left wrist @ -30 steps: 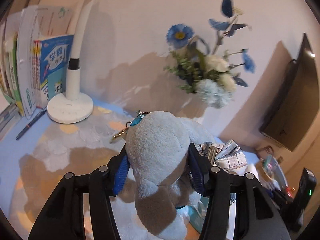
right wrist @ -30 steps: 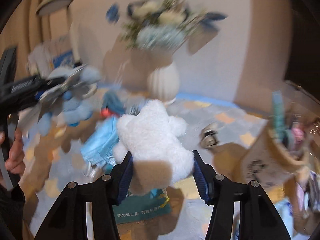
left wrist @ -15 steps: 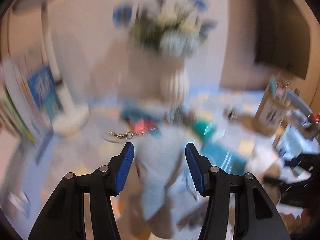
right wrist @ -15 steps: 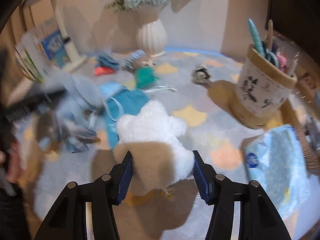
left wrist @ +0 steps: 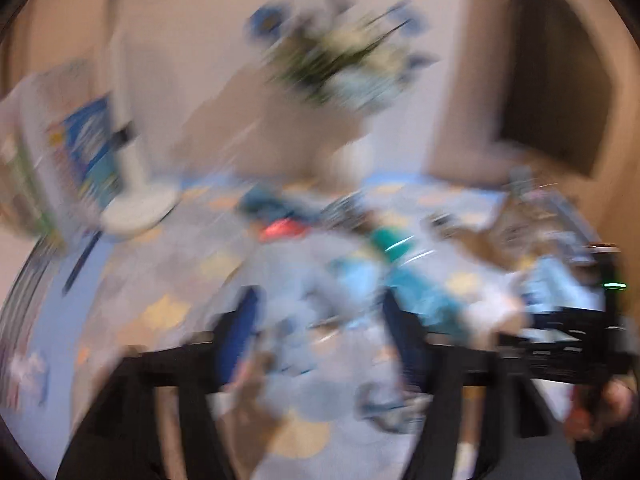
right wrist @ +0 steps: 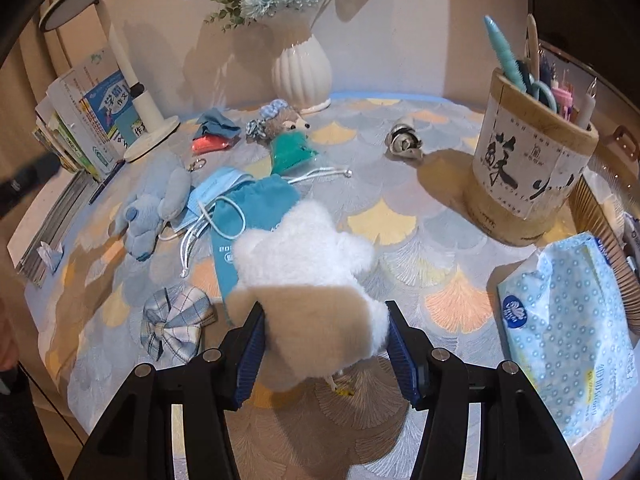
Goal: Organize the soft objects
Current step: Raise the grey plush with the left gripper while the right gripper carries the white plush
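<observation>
My right gripper (right wrist: 324, 344) is shut on a white plush toy (right wrist: 308, 264) and holds it low over the patterned tablecloth (right wrist: 400, 224). A light blue plush toy (right wrist: 154, 212) lies on the cloth at the left, free of any gripper in the right wrist view. The left wrist view is badly blurred. There my left gripper (left wrist: 320, 320) hangs over the blue plush (left wrist: 320, 360), its jaws opening, and its blue pads (left wrist: 240, 332) stand apart from the toy. Other soft things lie around: a plaid bow (right wrist: 176, 320), a face mask (right wrist: 216, 188), a blue pouch (right wrist: 256, 208) and a teal pouch (right wrist: 292, 152).
At the back stand a white vase (right wrist: 302, 76) with flowers, a lamp base (right wrist: 148, 128) and books (right wrist: 88, 116). On the right are a pen holder (right wrist: 528, 176) and a tissue pack (right wrist: 568, 328). A small hedgehog plush (right wrist: 284, 122) and a metal object (right wrist: 404, 144) lie mid-table.
My left gripper swung down toward the table and its jaws spread wider; the blue plush left the pads and now lies on the cloth. My right gripper sank with the white plush.
</observation>
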Demonstrator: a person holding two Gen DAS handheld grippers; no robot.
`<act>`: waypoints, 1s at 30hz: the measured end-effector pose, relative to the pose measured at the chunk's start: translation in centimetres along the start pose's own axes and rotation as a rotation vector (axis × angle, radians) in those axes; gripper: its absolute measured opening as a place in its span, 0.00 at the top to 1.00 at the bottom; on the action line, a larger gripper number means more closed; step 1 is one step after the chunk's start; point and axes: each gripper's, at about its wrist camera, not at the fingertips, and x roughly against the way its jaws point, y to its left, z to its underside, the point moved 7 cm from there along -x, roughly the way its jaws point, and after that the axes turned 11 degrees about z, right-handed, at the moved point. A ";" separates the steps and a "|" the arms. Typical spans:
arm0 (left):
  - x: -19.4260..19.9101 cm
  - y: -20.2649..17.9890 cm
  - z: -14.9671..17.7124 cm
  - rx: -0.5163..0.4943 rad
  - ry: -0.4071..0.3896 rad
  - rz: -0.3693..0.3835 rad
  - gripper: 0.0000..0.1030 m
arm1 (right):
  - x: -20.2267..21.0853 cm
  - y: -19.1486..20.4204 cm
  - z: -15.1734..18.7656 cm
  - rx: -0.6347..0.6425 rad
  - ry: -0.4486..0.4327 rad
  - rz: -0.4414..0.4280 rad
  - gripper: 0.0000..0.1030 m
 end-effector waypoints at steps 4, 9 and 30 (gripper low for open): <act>-3.3 2.1 1.4 0.172 0.031 0.091 0.08 | -0.9 0.2 0.8 0.000 0.024 -0.017 0.45; -8.2 3.5 2.1 0.113 0.136 -0.061 0.09 | -1.7 0.0 1.3 -0.008 0.024 -0.055 0.40; -3.2 3.0 -0.5 0.182 -0.099 0.081 0.54 | -1.7 0.4 1.7 0.035 0.007 -0.098 0.20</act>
